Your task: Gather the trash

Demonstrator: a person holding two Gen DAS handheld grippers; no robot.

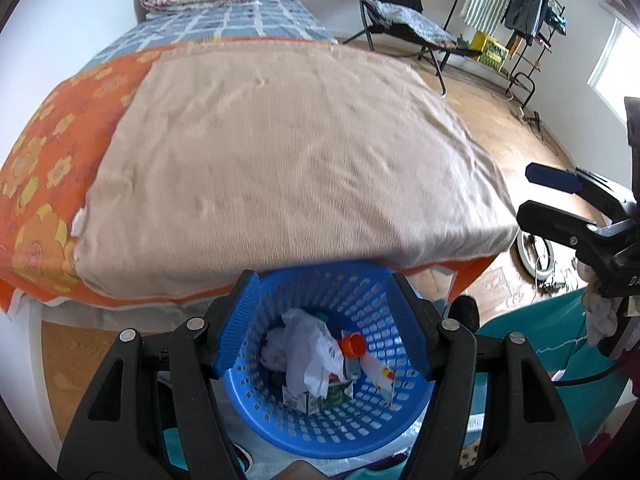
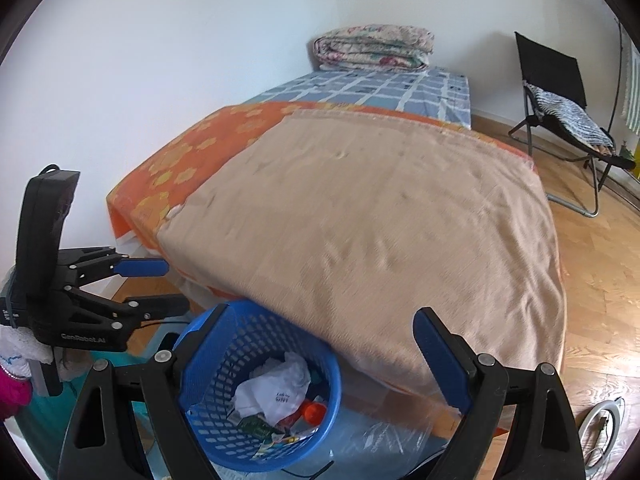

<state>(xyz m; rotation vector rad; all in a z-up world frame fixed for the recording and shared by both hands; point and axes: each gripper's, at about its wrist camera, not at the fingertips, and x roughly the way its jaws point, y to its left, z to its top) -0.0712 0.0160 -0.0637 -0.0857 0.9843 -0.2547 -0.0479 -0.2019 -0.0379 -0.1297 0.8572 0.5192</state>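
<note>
On the left, the left gripper point(image 1: 324, 320) hangs over the blue basket point(image 1: 360, 432) by the foot of the bed point(image 1: 280, 160), its fingers point(image 1: 236, 324) apart and empty. The trash sits in the basket's bottom: a crumpled white bag point(image 1: 308, 348), a small green carton point(image 1: 320, 396) and an orange cap point(image 1: 352, 345), all piled touching one another. To the right, the right gripper point(image 2: 324, 364) has its fingers spread wide, nothing between them, just above and beside the basket rim.

The bed's blanket point(image 2: 380, 232) looks clear of litter, so I judge the collecting nearly done. The step in hand seems to be pulling away from the basket. Doing it well means lifting straight and keeping both sets of fingers off the rim, since the light basket could tip.

The mattress edge overhangs just behind the basket. Open wooden floor point(image 2: 600, 280) lies to the right; the folding chair point(image 2: 560, 112) stands well apart.
</note>
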